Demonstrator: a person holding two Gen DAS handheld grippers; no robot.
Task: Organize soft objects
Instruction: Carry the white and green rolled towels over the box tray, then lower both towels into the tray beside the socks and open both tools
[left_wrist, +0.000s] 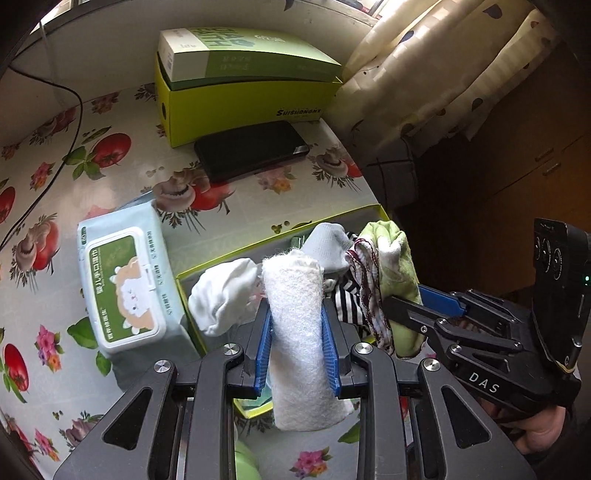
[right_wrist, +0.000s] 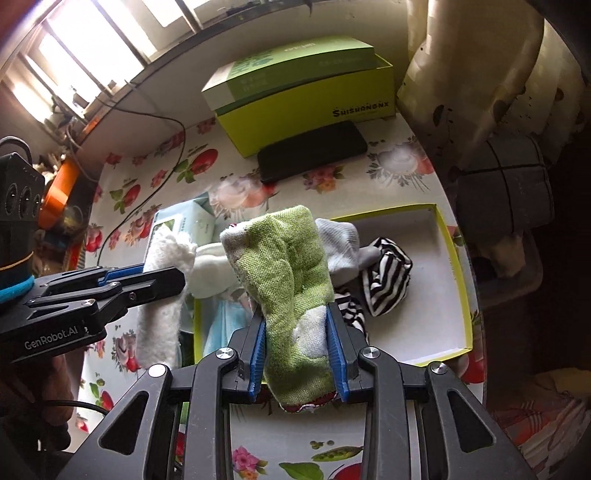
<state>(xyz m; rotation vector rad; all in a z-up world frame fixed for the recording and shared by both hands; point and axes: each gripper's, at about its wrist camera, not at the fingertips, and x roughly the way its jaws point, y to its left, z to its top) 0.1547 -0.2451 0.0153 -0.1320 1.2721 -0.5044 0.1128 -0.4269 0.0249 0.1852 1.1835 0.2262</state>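
While both my tongs hang over the shallow yellow-rimmed tray (right_wrist: 452, 258), each one has a soft roll pinched between its blue pads. My left gripper (left_wrist: 297, 343) is closed partway on a white fluffy towel roll (left_wrist: 295, 314), gripped at mid-length, ends sticking out above and below the pads. My right gripper (right_wrist: 299, 354) is closed partway on a green cloth roll (right_wrist: 288, 277), held near its lower end, most of it standing up past the pads. Both look light, squashy, not fragile; the pile should give grip, so slipping seems unlikely, but a loose roll may unroll if held at an end. Mid-length hold is my best bet.

Inside the tray: a striped black-and-white bundle (right_wrist: 386, 280), a grey-white sock (right_wrist: 341, 247), a white soft piece (left_wrist: 221, 295) at the left edge. Right half of the tray floor is bare. Just beside the tray on the flowered tablecloth (left_wrist: 55, 184) sits a wet-wipes pack (left_wrist: 125, 291). Further back: a black phone (left_wrist: 251, 155), touching a yellow-green box (left_wrist: 240, 99). Curtain (left_wrist: 443, 74) at right.
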